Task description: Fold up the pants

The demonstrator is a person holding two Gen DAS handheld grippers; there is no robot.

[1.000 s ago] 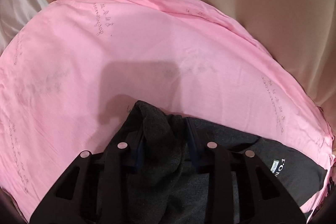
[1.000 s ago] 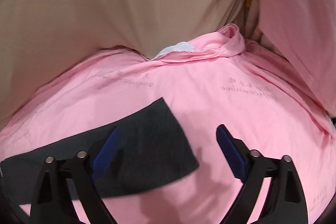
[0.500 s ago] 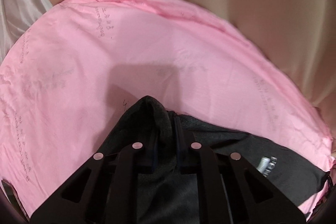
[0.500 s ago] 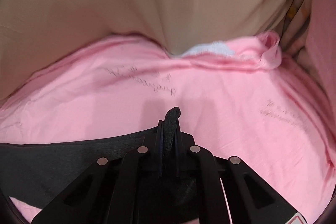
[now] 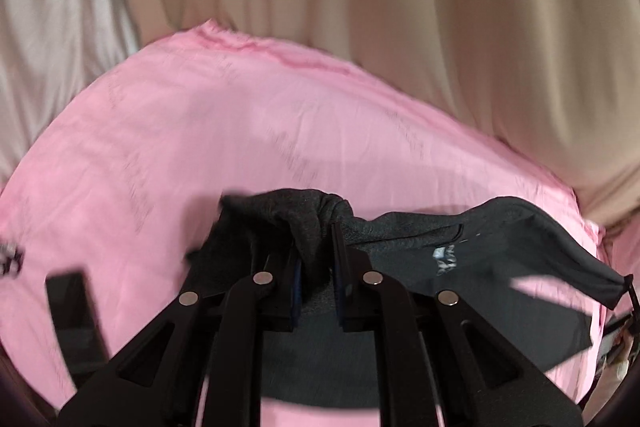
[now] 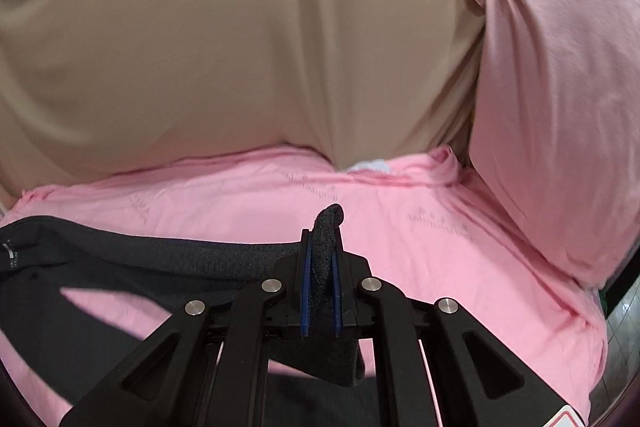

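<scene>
My left tongs (image 5: pixel 316 259) are clamped on a bunched fold of the dark grey pants (image 5: pixel 500 247). My right tongs (image 6: pixel 322 267) are clamped on another edge. The pants hang between them above the pink bed sheet (image 6: pixel 420 239).

Open pink sheet (image 6: pixel 400 203) ahead; pillow (image 6: pixel 560 87) at rt, curtain (image 6: pixel 240 47) behind.

Pants (image 5: pixel 500 247): one pair, dark charcoal grey knit, small white printed logo. Raised off the pink bed sheet, bunched at two pinched points, fabric stretched across the lower half of both frames; loose end trailing at lower right, left wrist view.
</scene>
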